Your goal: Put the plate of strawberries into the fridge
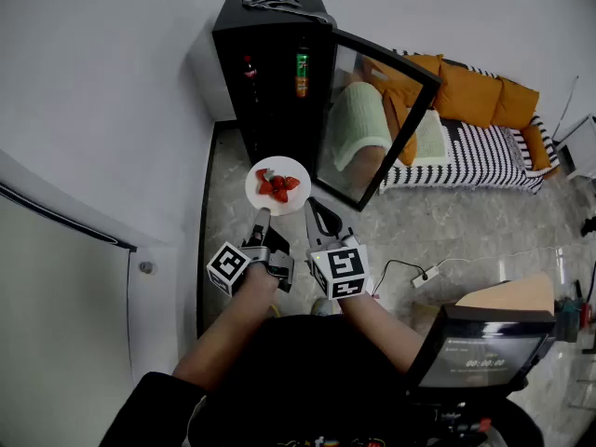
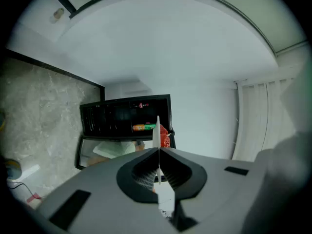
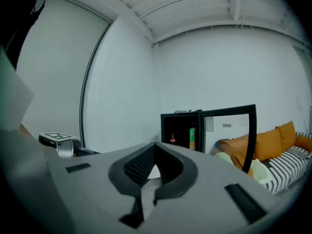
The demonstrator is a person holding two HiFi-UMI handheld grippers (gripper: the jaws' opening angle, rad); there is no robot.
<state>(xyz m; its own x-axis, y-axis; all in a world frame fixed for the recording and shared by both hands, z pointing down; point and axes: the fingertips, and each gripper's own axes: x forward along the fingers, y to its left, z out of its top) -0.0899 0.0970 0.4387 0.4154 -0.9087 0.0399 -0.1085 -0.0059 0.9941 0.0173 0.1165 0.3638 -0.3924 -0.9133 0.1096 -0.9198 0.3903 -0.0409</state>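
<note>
1. The left gripper has its jaws clamped on the lower rim of the white plate.
2. The strawberries lie on the plate, at the centre of the head view, just in front of the fridge.
3. The fridge door stands open to the right.
4. The right gripper is beside the plate, its jaws together and empty.
</note>
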